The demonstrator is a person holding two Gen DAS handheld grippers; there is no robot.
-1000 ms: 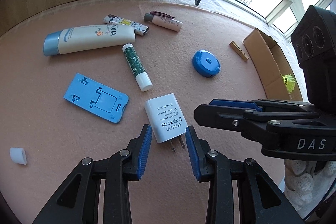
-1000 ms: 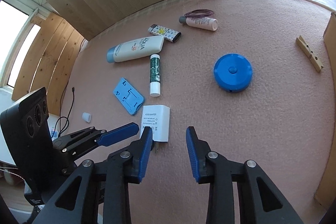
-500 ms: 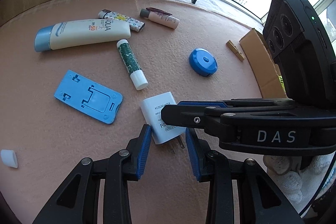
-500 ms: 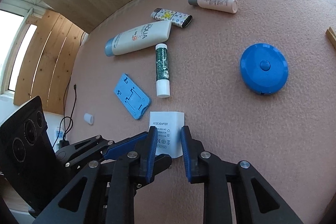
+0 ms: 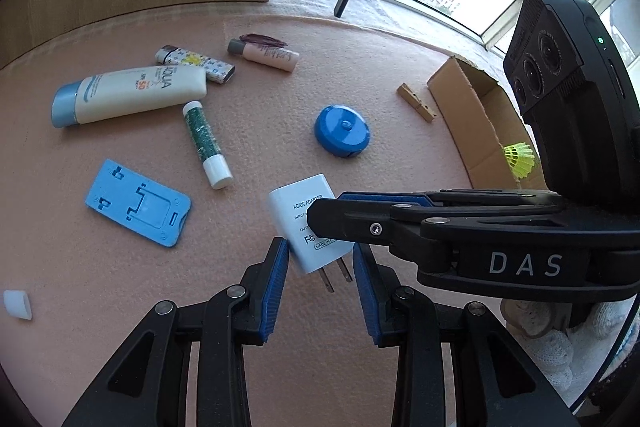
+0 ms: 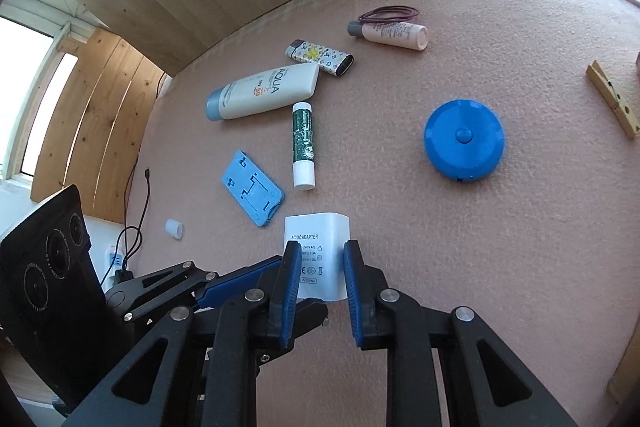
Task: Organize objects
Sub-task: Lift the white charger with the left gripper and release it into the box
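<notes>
A white AC/DC power adapter [image 6: 317, 255] lies flat on a pink felt table cover [image 6: 480, 267], near the front edge, its two metal prongs pointing toward the cameras. The right gripper [image 6: 320, 279] has just been closing, and its blue pads now press on both sides of the adapter's body. The left gripper [image 5: 320, 291] sits just behind the prongs with its jaws apart, holding nothing. Farther back on the felt lie a blue phone stand [image 6: 253, 193], a green and white stick [image 6: 303, 143], a sunscreen tube [image 6: 264, 95], a patterned lighter [image 6: 320, 57], a small pink bottle [image 6: 390, 33] and a round blue tape measure [image 6: 463, 139]. To the right are a wooden clothespin [image 5: 416, 103] and an open cardboard box [image 5: 480, 123] with a yellow-green shuttlecock [image 5: 518, 159] inside.
</notes>
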